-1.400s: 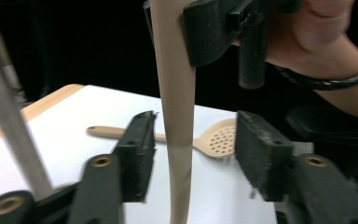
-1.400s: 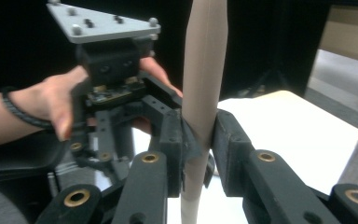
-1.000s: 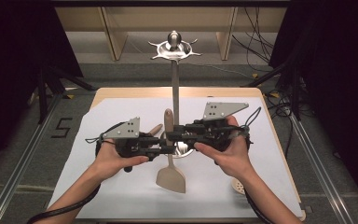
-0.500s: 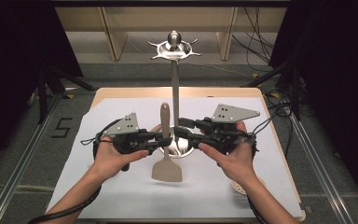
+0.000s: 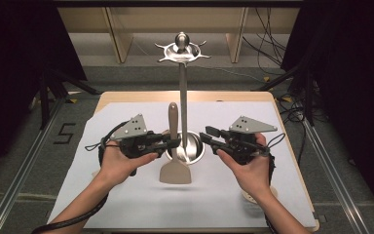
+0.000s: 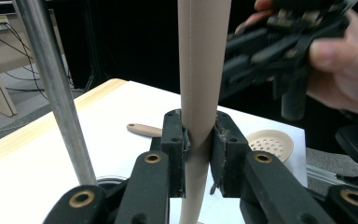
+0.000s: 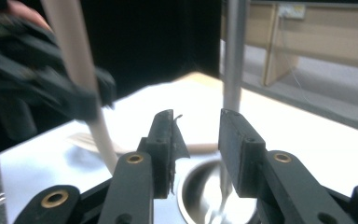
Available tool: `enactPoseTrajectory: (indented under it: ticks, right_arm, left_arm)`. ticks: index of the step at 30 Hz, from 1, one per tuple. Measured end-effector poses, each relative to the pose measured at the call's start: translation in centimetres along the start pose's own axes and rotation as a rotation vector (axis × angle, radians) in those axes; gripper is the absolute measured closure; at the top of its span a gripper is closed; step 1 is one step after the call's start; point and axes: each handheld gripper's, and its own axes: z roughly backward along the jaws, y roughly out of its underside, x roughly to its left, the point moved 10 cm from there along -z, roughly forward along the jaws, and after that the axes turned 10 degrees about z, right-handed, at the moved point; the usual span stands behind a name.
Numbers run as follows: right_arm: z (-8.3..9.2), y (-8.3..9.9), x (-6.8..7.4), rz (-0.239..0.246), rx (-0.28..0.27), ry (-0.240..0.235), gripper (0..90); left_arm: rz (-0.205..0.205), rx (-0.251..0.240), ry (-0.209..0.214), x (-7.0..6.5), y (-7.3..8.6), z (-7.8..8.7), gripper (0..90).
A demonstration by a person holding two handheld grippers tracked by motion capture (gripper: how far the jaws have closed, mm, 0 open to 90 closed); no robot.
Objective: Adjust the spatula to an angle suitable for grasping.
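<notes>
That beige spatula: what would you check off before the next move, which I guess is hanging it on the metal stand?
1. Left gripper clamped on the spatula handle: ok.
2. Spatula upright, blade down: ok.
3. Right gripper let go, jaws empty: ok.
4. Stand's pole seated in its round base: ok.
5. A free hook on top: cannot tell.
6. Hanging hole in the handle tip: cannot tell.

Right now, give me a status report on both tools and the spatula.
Left tool clamped on spatula handle, spatula upright. Right tool open, holding nothing, jaws just closing partway. Steel stand pole close beside spatula; watch clearance.
</notes>
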Motion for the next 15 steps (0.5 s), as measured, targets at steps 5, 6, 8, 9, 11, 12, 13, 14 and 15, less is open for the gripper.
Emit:
enactPoseTrajectory:
  ticks: [5, 6, 8, 9, 11, 12, 13, 14, 15]
  right_arm:
    - [-0.3, 2.2, -1.1, 0.02, 0.058, 0.062, 67.3]
    - [-0.3, 2.5, -1.3, 0.014, 0.063, 0.07, 67.4]
    - [-0.2, 3.3, -1.8, 0.02, 0.086, 0.11, 67.4]
    - [-0.3, 3.6, -2.0, 0.009, 0.089, 0.123, 67.5]
    - [-0.2, 4.3, -2.5, 0.035, 0.11, 0.134, 67.8]
    - [-0.1, 4.6, -2.5, 0.018, 0.12, 0.143, 68.1]
    - [0.0, 4.8, -2.8, 0.004, 0.123, 0.164, 68.3]
    - [0.0, 5.0, -3.0, 0.011, 0.115, 0.175, 68.6]
    - [0.4, 5.5, -3.1, -0.008, 0.151, 0.178, 68.7]
  left_arm:
    - [0.007, -0.003, -0.002, 0.1, -0.5, -0.3, 76.2]
    - [0.007, -0.002, -0.003, 0.1, -0.6, -0.4, 76.2]
    - [0.015, -0.007, -0.004, 0.1, -0.9, -0.5, 76.2]
    - [0.02, -0.009, -0.005, 0.1, -1.0, -0.5, 76.2]
    - [0.016, -0.016, 0.004, 0.2, -1.4, -0.5, 76.2]
    - [0.021, -0.014, -0.002, 0.2, -1.5, -0.5, 76.2]
    - [0.023, -0.017, -0.003, 0.2, -1.7, -0.5, 76.2]
    - [0.019, -0.017, -0.005, 0.3, -1.9, -0.6, 76.2]
    - [0.02, -0.016, -0.005, 0.3, -2.0, -0.6, 76.2]
